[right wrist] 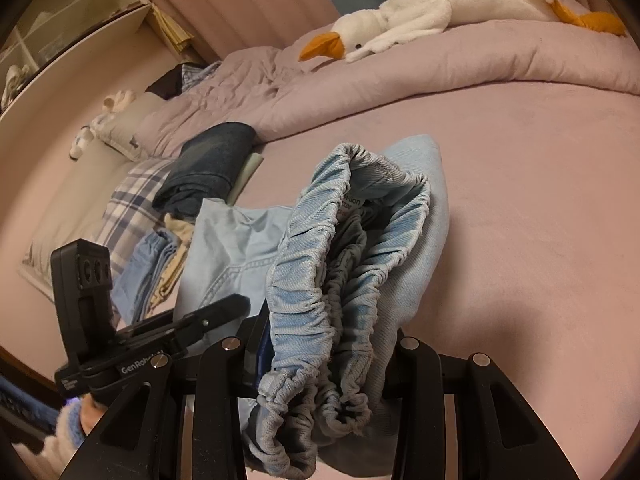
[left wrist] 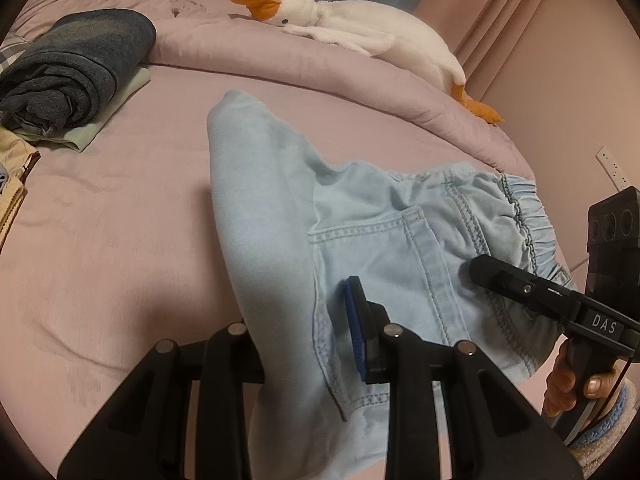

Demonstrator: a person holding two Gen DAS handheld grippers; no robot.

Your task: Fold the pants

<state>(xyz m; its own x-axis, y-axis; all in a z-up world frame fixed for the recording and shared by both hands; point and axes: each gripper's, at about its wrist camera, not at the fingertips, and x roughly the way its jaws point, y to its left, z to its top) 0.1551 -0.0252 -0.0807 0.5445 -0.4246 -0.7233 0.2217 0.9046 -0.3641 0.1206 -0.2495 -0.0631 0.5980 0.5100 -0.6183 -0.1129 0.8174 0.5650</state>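
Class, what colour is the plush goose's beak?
Orange; the plush goose's beak shows best in the left wrist view.

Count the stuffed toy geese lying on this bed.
1. The white plush goose lies along the rolled-back pink duvet at the far edge of the bed, beyond the light blue pants. None elsewhere, though clutter near the pillows could hide small toys.
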